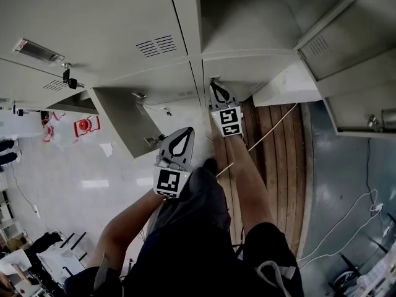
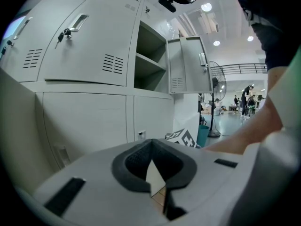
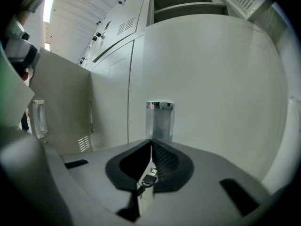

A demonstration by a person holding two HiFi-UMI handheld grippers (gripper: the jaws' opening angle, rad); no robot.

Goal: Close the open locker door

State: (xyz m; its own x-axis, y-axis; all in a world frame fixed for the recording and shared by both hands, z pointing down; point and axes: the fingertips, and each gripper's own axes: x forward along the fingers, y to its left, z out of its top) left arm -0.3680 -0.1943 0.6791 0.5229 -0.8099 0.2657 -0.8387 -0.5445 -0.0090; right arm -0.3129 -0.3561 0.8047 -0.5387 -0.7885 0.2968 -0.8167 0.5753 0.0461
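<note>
The grey lockers (image 1: 111, 23) fill the top of the head view. One upper compartment (image 1: 247, 17) stands open with its door (image 1: 346, 42) swung out to the right; the left gripper view shows the same door (image 2: 188, 65). A lower door (image 1: 124, 125) hangs open at the left. My right gripper (image 1: 215, 84) is shut, its tips at the foot of a chrome handle (image 3: 160, 119) on a closed lower door (image 3: 211, 88). A small key (image 3: 148, 179) hangs under the jaws. My left gripper (image 1: 187, 130) hangs back, shut and empty (image 2: 151, 142).
The open lower door (image 3: 61, 112) with its own handle (image 3: 40, 119) stands just left of my right gripper. A wooden platform (image 1: 278, 153) lies under the lockers, with cables (image 1: 346, 228) on the floor at the right. A standing fan (image 2: 216, 93) and distant people are in the hall.
</note>
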